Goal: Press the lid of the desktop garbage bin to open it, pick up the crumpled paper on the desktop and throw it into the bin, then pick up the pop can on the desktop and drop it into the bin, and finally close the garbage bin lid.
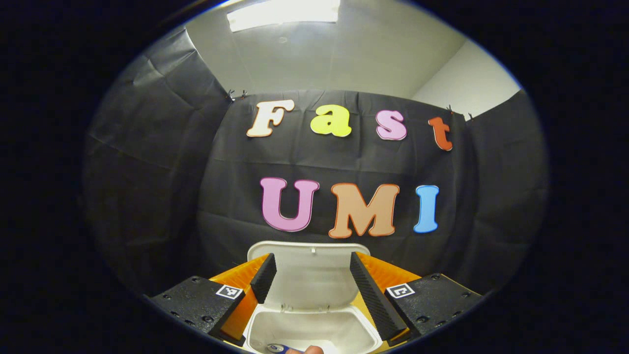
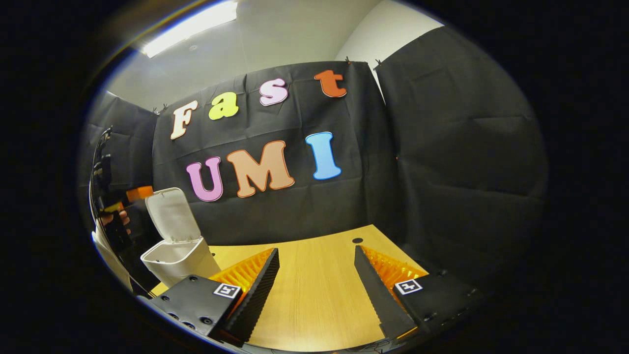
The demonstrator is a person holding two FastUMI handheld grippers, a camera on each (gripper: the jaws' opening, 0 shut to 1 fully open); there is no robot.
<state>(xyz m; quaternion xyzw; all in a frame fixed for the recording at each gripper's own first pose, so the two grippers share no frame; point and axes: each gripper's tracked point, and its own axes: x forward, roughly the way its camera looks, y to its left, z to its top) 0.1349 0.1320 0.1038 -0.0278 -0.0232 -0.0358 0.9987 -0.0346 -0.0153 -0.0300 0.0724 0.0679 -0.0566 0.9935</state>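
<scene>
A: Item one, surroundings?

B: In the right gripper view, a wooden desktop (image 2: 314, 290) filled the lower centre, with a small dark hole (image 2: 357, 240) near its far edge. Black cloth (image 2: 442, 147) closed the booth behind and at the right; a ceiling light (image 2: 189, 27) sat at upper left.

A: The task's thing?

B: A white garbage bin (image 2: 179, 258) stood at the lower left of that view, its lid (image 2: 172, 214) raised upright. In the left gripper view the bin (image 1: 314, 329) lay at bottom centre, lid (image 1: 309, 275) tilted back between the fingers. A blue-topped pop can (image 1: 278, 348) showed at the very bottom edge inside the bin; whether paper lay there could not be told.

A: Obstructions?

B: None stood between the right gripper (image 2: 317, 290) and the desktop.

A: Poses and jaws?

B: The left gripper (image 1: 309, 290) hovered over the bin's mouth, jaws spread wide, gripping nothing. The right gripper sat low over the desktop, jaws wide, nothing between. At the left edge of the right gripper view, a hand (image 2: 114, 219) held the left gripper above and just behind the bin.
</scene>
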